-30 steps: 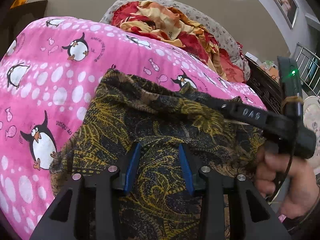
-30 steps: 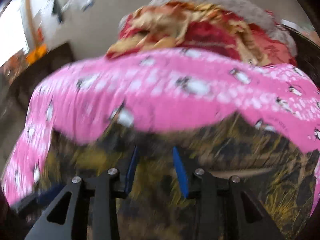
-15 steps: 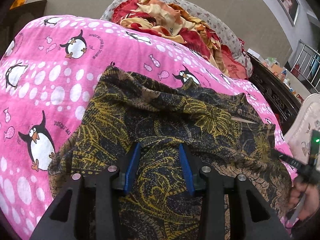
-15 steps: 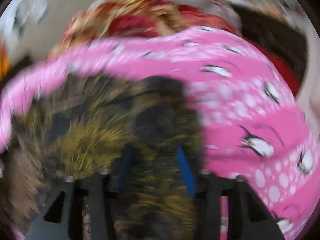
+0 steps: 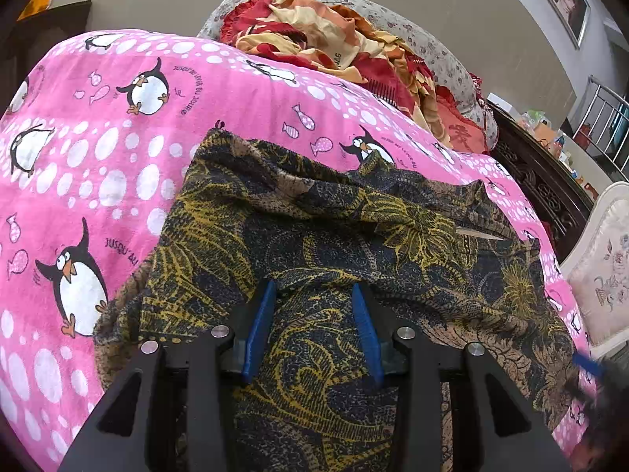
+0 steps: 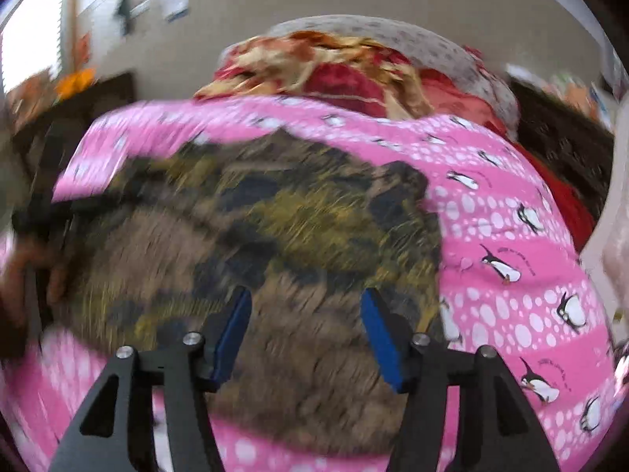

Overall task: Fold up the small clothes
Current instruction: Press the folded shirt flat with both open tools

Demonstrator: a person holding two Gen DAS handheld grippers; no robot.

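The batik garment is pinched mid-frame by the left gripper; the right gripper is being opened above it, nothing pressed.

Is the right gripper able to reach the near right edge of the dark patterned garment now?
Probably yes. The right gripper, jaws opening with nothing pinched, hangs over the dark patterned garment on the pink penguin blanket. Nothing covers that edge, though the view is blurred.

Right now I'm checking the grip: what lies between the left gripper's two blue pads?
In the left wrist view, a fold of the dark yellow-patterned garment runs up between the left gripper's pads.
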